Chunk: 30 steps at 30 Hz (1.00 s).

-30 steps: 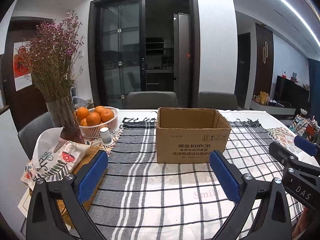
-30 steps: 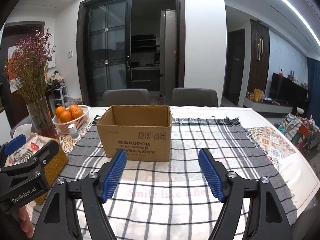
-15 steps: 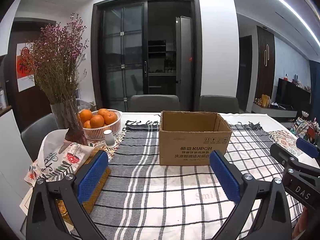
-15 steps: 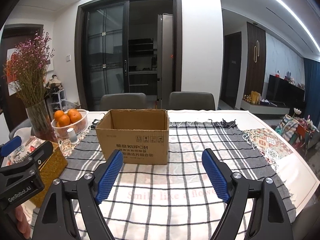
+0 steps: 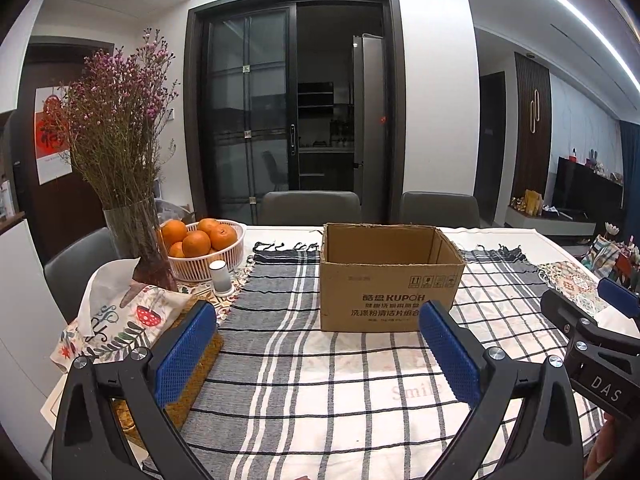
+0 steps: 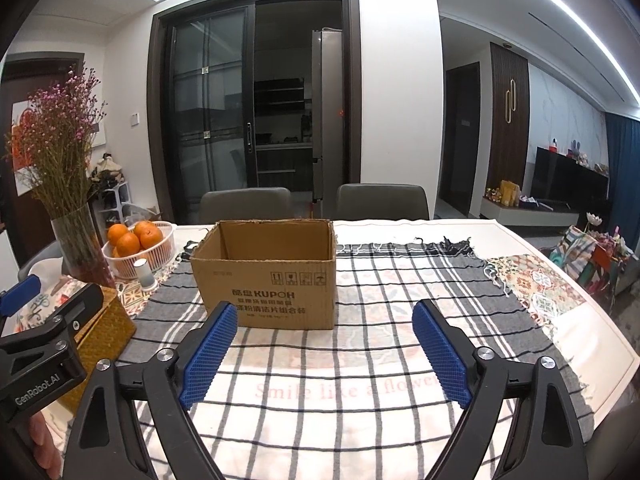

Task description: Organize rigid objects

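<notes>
both sets of jaws wide, holding nothing. straight ahead of them, cardboard box point(image 5: 390, 280): likely light, stiff but crushable. best gripped by a thin top wall edge.

bright ceiling strip point(image 5: 560, 12) | sharp focus | fisheye edges bent, corners dark

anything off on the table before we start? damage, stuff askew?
Nothing serious. The cardboard box stands upright and open, but its top rim is ragged, as if the flaps were torn off. A tissue sticks up crumpled from the tissue holder. Both the left gripper and the right gripper are open and empty.
</notes>
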### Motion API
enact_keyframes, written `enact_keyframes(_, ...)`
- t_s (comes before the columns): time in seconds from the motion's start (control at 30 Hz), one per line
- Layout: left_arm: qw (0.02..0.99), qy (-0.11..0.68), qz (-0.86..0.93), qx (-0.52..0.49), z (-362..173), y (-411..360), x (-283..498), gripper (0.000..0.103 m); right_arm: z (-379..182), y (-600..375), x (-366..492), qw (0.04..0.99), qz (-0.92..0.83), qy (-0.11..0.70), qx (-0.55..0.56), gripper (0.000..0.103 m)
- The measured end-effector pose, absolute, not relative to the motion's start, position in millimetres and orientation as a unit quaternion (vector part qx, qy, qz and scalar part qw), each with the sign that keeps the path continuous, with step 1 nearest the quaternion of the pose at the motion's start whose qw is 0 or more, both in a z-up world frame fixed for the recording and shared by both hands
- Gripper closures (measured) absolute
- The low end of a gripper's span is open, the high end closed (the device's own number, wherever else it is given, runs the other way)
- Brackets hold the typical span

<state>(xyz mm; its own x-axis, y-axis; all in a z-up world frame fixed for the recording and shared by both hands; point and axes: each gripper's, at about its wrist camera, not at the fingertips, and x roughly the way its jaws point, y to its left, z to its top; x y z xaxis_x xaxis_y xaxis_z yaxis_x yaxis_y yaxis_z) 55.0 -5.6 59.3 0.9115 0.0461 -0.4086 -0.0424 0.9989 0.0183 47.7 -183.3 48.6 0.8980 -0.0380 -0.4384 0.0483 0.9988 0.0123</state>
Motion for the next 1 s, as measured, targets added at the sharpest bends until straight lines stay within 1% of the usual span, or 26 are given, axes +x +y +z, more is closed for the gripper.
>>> enact_keyframes(1.0, 0.977, 0.212, 0.021, 0.005, 58.5, -5.8, 54.8, 0.000, 49.2, -181.0, 48.7, 0.974, -0.022, 0.226, 0.016, 0.010)
